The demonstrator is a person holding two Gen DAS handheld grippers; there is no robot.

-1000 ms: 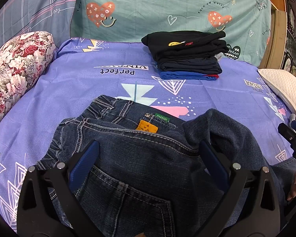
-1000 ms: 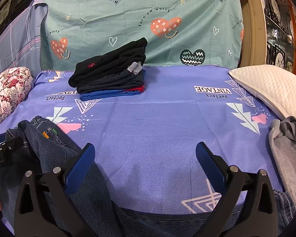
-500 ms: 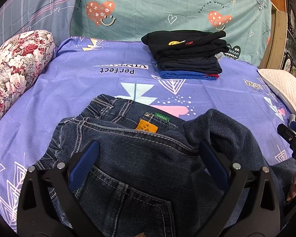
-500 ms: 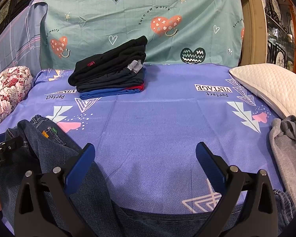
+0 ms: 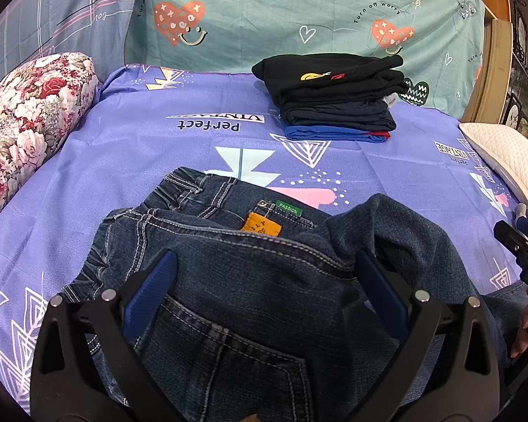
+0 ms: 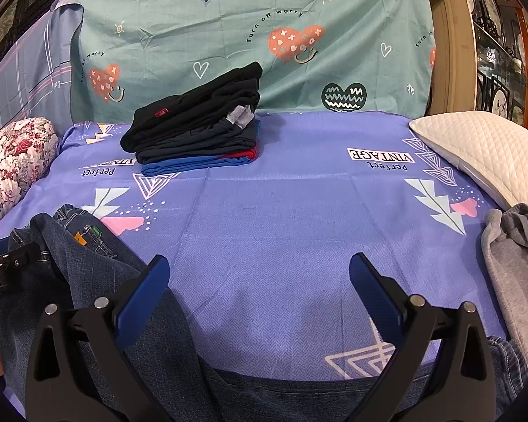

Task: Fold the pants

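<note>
Left gripper (image 5: pixel 262 283), L wrist view: your jaws are spread wide over the jeans (image 5: pixel 250 299), gripping nothing, denim bunched between the blue pads. Jeans lie on the purple sheet (image 5: pixel 130 154), waistband w/ the tan patch (image 5: pixel 261 225) toward the folded stack (image 5: pixel 334 98), prob so the fold runs away from you.

R wrist view: right gripper (image 6: pixel 258 290) is released too, over bare sheet just right of the jeans (image 6: pixel 88 270). Grey garment (image 6: pixel 510 253) waits further right of them, likely next.
</note>
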